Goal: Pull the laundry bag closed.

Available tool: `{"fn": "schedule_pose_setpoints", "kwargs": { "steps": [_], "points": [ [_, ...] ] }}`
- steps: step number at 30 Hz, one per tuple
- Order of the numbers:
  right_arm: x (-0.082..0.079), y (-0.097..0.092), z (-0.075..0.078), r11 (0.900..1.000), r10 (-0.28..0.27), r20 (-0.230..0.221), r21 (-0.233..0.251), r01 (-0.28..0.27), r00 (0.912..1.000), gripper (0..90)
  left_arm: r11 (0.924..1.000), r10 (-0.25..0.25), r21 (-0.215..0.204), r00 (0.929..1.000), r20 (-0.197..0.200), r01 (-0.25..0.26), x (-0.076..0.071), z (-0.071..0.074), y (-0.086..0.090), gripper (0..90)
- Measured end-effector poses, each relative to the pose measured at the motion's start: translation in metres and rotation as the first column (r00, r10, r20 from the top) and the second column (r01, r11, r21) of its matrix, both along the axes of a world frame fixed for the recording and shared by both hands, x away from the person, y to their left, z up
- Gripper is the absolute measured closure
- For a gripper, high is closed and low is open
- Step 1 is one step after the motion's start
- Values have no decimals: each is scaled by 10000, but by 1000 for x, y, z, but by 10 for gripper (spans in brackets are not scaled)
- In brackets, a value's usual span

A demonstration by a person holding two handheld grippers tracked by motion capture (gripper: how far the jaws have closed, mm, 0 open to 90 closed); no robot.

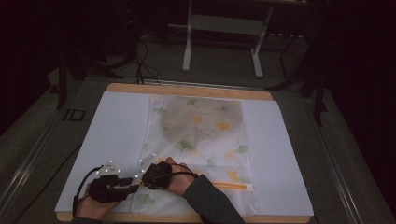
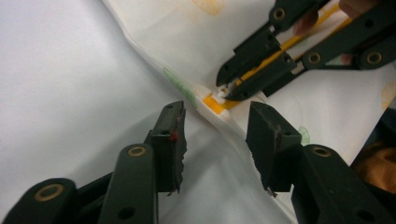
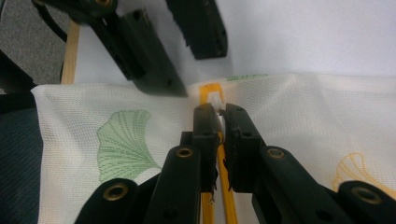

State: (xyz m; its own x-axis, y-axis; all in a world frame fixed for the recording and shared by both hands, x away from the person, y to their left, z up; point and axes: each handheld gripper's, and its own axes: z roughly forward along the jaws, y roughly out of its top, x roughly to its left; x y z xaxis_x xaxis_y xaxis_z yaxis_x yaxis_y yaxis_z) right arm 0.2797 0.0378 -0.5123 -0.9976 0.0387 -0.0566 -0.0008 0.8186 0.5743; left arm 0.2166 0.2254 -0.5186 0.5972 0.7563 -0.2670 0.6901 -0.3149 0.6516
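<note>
A white mesh laundry bag printed with green and yellow ginkgo leaves lies flat on a white table sheet. The right gripper is pinched on the small white zipper pull at the end of the bag's orange zipper, probably ready to slide it. Just beside it, the left gripper has its jaws spread, gripping nothing, astride the bag's edge, likely to steady it. No writing is readable.

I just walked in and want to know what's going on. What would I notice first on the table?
A white mesh bag printed with green and yellow leaves lies flat on the white table. Near its front left corner, the right gripper pinches the small white zipper pull at the end of the orange zipper. The left gripper waits open beside it.
</note>
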Motion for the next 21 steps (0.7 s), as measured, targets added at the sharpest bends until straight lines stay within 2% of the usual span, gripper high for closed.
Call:
{"fn": "schedule_pose_setpoints", "kwargs": {
  "steps": [6, 8, 12, 21],
  "points": [
    [0, 0, 1, 10000, 21, 68, 40, -22, 10000, 840, 9986, 53, -531, 9999, 87, -49, -1, 4, 3, 549],
    [0, 0, 3, 10000, 11, 84, 63, -11, 10000, 840, 9988, 6, -482, 10000, 2, -6, 0, 3, 0, 541],
    [-1, -2, 6, 9998, -34, 149, 187, 32, 9999, 841, 9998, -174, -130, 9996, -201, 172, 2, -1, -6, 533],
    [-1, -6, 9, 9995, -111, 215, 292, 104, 9997, 841, 9988, -498, -15, 9951, -849, 499, 9, -11, -15, 544]
  ]
}}
